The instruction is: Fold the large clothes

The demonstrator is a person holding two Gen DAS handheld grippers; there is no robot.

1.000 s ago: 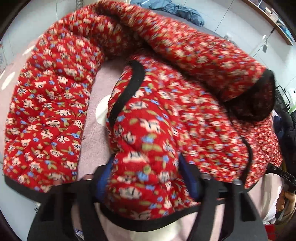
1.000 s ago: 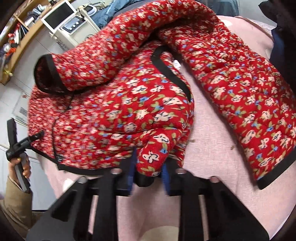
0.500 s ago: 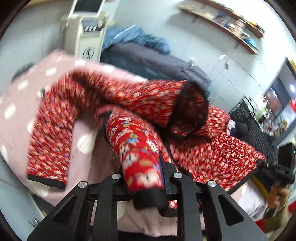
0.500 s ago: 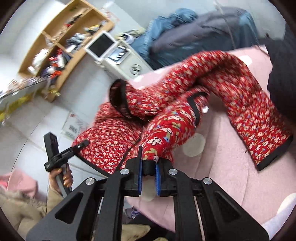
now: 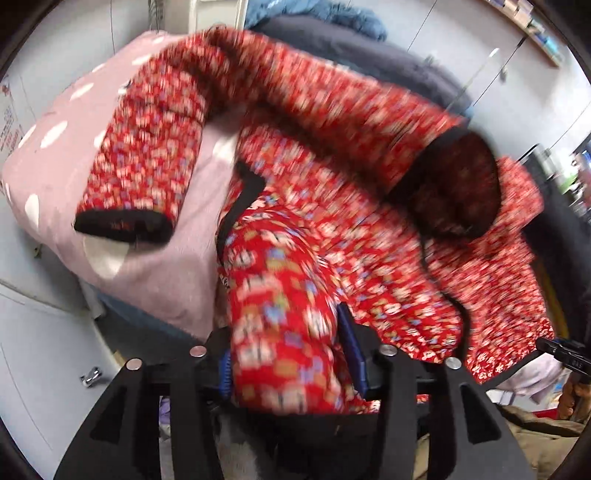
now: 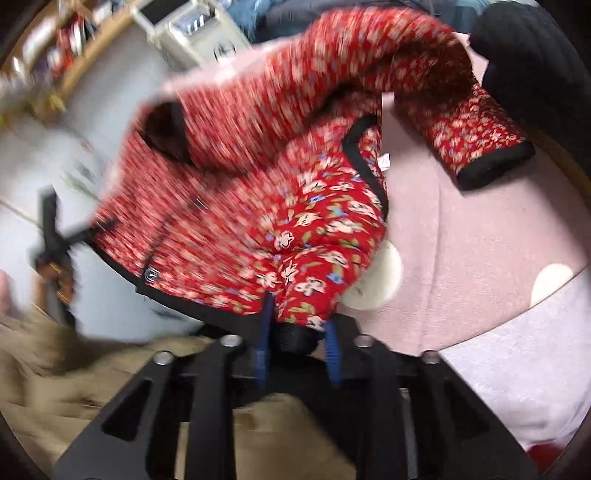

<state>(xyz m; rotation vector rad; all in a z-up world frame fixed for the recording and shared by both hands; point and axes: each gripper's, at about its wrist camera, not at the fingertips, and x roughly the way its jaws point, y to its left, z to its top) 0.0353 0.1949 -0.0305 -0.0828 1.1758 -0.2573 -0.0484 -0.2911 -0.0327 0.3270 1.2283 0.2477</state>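
Red quilted cloth with a small flower print fills both views: a padded jacket (image 5: 332, 229) lies sprawled over a pink blanket with white dots (image 5: 66, 147), which covers a raised surface. In the left wrist view, the left gripper (image 5: 291, 362) has a thick fold of the jacket squeezed between its blue-padded fingers (image 5: 352, 350), the fabric bulging up and out above them. One sleeve (image 5: 144, 162) runs down to the left and ends in a black cuff (image 5: 122, 225) that rests on the blanket; the other sleeve arches across the top of the jacket, and its dark open cuff (image 5: 458, 192) faces the camera on the right. A black trim line runs along the jacket's edge near the middle. In the right wrist view, the right gripper (image 6: 297, 343) is closed on a bunched corner of the jacket (image 6: 280, 221) at its black hem, with the blue pads (image 6: 332, 350) pressed to each side of the cloth. A sleeve with a black cuff (image 6: 495, 166) lies on the blanket (image 6: 480, 251) to the upper right. Both views are blurred. Tan fabric (image 6: 74, 376) shows at the lower left of the right view, and a beige machine with a screen (image 6: 192, 29) stands beyond the jacket.
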